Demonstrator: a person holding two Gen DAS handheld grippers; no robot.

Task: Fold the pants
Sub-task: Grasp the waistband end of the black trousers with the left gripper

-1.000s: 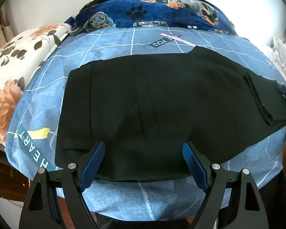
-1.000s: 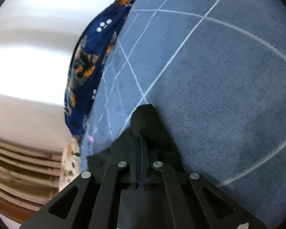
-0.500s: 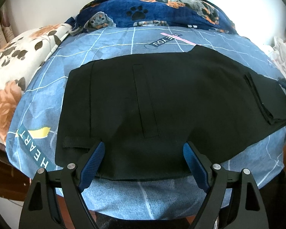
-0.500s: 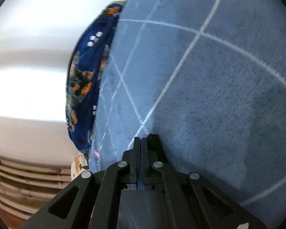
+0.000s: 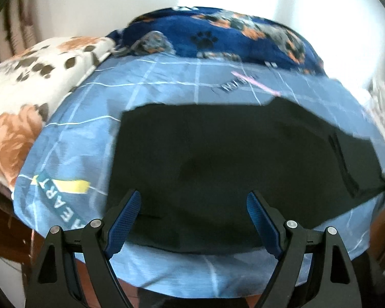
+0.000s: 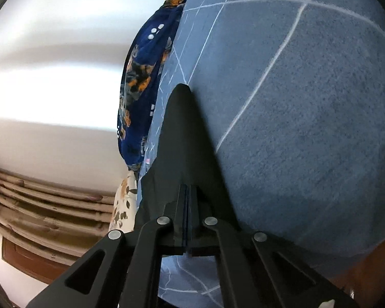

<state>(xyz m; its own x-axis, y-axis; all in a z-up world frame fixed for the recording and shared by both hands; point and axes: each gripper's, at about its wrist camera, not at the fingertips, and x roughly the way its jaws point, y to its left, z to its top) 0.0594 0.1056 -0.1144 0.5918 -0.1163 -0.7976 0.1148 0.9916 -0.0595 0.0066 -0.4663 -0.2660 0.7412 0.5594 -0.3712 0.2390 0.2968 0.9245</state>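
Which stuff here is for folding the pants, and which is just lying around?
For the job:
black pants
left gripper, open
right gripper, shut on the pants
blue checked bedsheet under them

Lying about:
navy paw-print blanket
floral quilt

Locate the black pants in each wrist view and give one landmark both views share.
Left wrist: the black pants lie spread across the middle, on the blue grid bedsheet, beyond the open left gripper.
Right wrist: a fold of them rises at lower centre, pinched in the shut right gripper.
Shared landmark: the navy paw-print blanket.
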